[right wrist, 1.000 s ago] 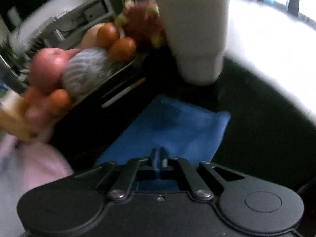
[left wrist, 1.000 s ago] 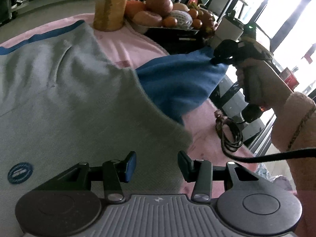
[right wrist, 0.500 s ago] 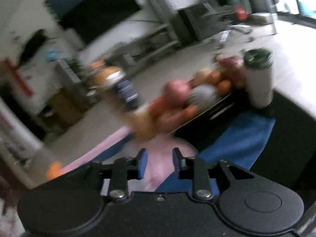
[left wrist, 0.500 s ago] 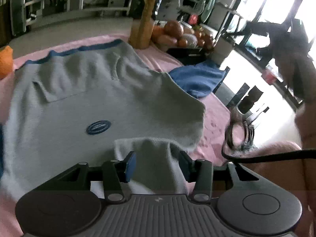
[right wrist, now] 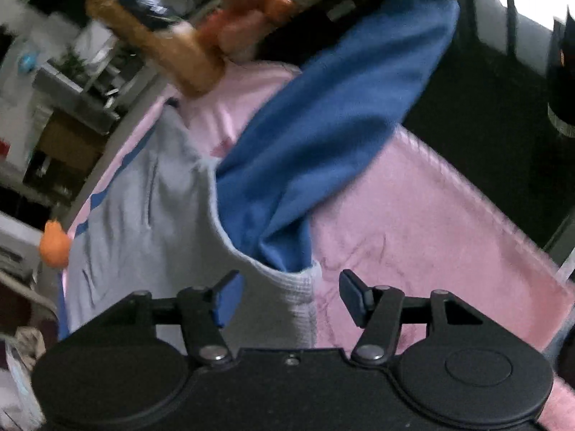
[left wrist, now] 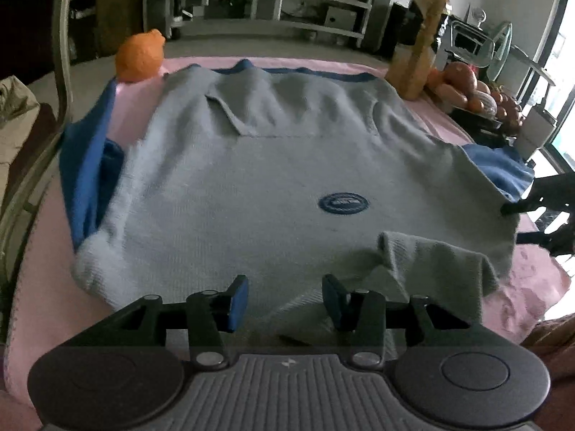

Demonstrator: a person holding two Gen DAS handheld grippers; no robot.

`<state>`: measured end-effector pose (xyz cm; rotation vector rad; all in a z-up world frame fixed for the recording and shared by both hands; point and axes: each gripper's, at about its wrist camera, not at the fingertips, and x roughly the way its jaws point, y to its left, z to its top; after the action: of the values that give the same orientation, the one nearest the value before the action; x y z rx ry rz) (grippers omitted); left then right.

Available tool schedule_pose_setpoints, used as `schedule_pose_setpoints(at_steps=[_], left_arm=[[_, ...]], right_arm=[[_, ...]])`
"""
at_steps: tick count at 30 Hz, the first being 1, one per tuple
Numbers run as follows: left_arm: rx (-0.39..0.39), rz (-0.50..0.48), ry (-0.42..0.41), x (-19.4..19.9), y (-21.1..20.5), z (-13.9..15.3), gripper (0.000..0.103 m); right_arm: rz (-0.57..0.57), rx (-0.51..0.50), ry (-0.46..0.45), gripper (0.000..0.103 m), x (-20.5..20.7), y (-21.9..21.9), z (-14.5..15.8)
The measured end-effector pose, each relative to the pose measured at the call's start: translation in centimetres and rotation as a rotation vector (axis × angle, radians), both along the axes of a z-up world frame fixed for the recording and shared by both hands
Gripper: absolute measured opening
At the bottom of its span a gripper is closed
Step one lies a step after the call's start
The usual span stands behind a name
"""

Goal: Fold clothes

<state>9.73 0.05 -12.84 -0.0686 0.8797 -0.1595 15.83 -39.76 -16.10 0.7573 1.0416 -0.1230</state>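
- The grey sweater (left wrist: pixel 251 179) lies flat on the pink tablecloth (left wrist: pixel 39 287), blue sleeves out at 9 and 3 o'clock — the navy oval badge (left wrist: pixel 344 203) sits right of centre.
- The left gripper (left wrist: pixel 285 298) hangs over the near hem, jaws closing, part open, pads clear of the cloth.
- The right gripper (right wrist: pixel 287 296) is at the sweater's side edge — jaws opening, about half apart, grey knit between the pads but not pinched.
- The right blue sleeve (right wrist: pixel 323 125) runs toward 1 o'clock.
- A juice bottle (left wrist: pixel 420 39) and a fruit tray (left wrist: pixel 478 102) stand at 2 o'clock; an orange (left wrist: pixel 139 55) at 11.
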Motion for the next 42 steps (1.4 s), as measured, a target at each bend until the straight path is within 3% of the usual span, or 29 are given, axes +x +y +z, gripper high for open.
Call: schedule_pose_setpoints(at_steps=[3, 5, 6, 9, 12, 14, 16, 18, 20, 23, 25, 27, 29, 31, 33, 35, 39, 42], left_arm=[[-0.025, 0.031, 0.008, 0.3, 0.9, -0.2, 0.043], [-0.015, 0.052, 0.024, 0.0, 1.5, -0.5, 0.042], [-0.002, 0.066, 0.038, 0.1, 1.8, -0.8, 0.042], [0.029, 0.104, 0.089, 0.4, 2.5, -1.7, 0.039], [0.036, 0.126, 0.117, 0.5, 3.2, -2.2, 0.038], [0.029, 0.128, 0.096, -0.2, 3.6, -1.5, 0.038], [0.024, 0.134, 0.037, -1.2, 3.9, -0.3, 0.039], [0.034, 0.161, -0.001, -1.5, 4.3, 0.3, 0.039], [0.065, 0.194, 0.004, -1.5, 4.6, 0.2, 0.039], [0.143, 0.249, 0.119, -0.7, 4.7, -1.7, 0.023], [0.181, 0.250, 0.152, -0.8, 4.7, -1.9, 0.034], [0.210, 0.244, 0.174, -1.1, 4.7, -1.8, 0.035], [0.208, 0.232, 0.199, -1.3, 4.9, -1.5, 0.035], [0.187, 0.231, 0.242, -1.5, 5.7, -1.1, 0.025], [0.138, 0.241, 0.218, -1.7, 7.1, 0.0, 0.026], [0.107, 0.270, 0.136, -1.5, 8.9, 2.6, 0.026], [0.107, 0.314, -0.046, -0.1, 12.0, 8.3, 0.041], [0.126, 0.332, -0.110, 3.2, 14.2, 10.5, 0.043]], right_arm=[[-0.002, -0.041, -0.035, 0.043, 0.7, 1.1, -0.5], [-0.032, -0.045, -0.056, 0.019, 0.3, 1.2, -0.4], [-0.051, -0.045, -0.066, 0.017, 0.1, 1.2, -0.4], [-0.113, -0.130, -0.051, 0.015, -0.9, 0.4, 0.5], [-0.108, -0.154, 0.014, 0.017, -0.8, -0.1, -0.2], [-0.068, -0.196, 0.010, 0.023, -0.6, 0.6, 0.3], [-0.067, -0.239, -0.016, 0.036, -1.5, 1.3, 1.8], [-0.030, -0.262, -0.094, 0.038, -2.9, 2.4, 3.2], [0.014, -0.282, -0.176, 0.037, -4.4, 3.5, 4.6], [0.190, -0.147, -0.174, 0.023, -4.3, 6.0, 3.5], [0.286, -0.126, -0.118, 0.021, -3.5, 7.8, 2.2], [0.347, -0.214, -0.055, 0.021, -3.2, 9.3, 1.5], [0.382, -0.313, 0.015, 0.012, -3.1, 10.1, 0.8], [0.381, -0.350, 0.039, 0.010, -3.2, 10.1, 1.1], [0.372, -0.334, 0.001, 0.012, -3.5, 10.2, 2.0], [0.373, -0.292, -0.088, 0.014, -3.7, 10.7, 4.9], [0.421, -0.224, -0.268, 0.020, -2.6, 13.0, 11.5], [0.479, -0.137, -0.382, 0.033, -0.7, 15.3, 15.6]])
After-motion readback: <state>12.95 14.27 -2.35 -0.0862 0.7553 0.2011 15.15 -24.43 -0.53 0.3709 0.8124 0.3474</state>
